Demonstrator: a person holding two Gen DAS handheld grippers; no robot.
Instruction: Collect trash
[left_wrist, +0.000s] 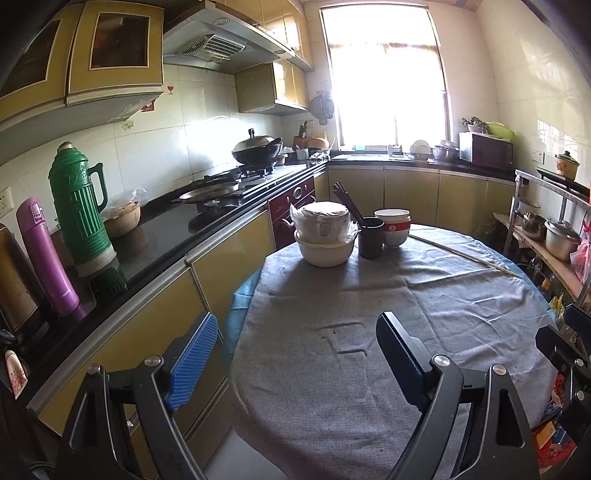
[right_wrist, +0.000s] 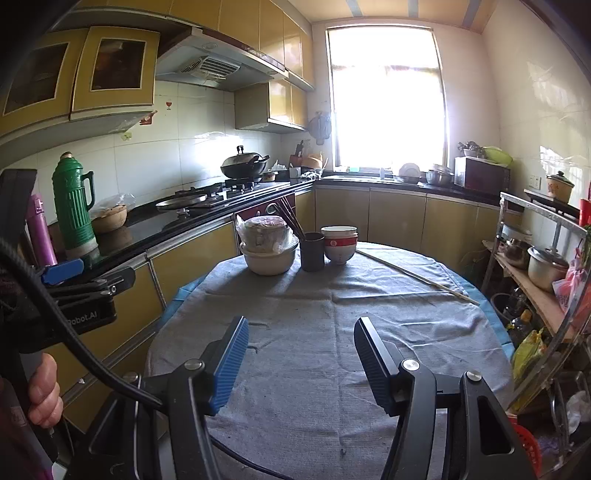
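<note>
A round table under a grey cloth (left_wrist: 369, 332) (right_wrist: 332, 314) fills the middle of both views. At its far edge stand stacked bowls wrapped in plastic (left_wrist: 325, 232) (right_wrist: 267, 243), a dark cup (left_wrist: 370, 236) (right_wrist: 312, 251) holding chopsticks, and stacked white-and-red bowls (left_wrist: 393, 227) (right_wrist: 340, 243). A thin stick (left_wrist: 465, 254) (right_wrist: 417, 275) lies on the cloth at the right. No clear piece of trash shows on the table. My left gripper (left_wrist: 295, 332) is open and empty over the near left edge; it also shows at the left in the right wrist view (right_wrist: 62, 273). My right gripper (right_wrist: 301, 336) is open and empty above the near cloth.
A black counter (left_wrist: 177, 221) runs along the left with a green thermos (left_wrist: 79, 210), a purple flask (left_wrist: 48, 258), a stove and a wok (left_wrist: 256, 146). A metal shelf (right_wrist: 535, 266) with pots stands at the right. A microwave (left_wrist: 485, 149) sits under the bright window.
</note>
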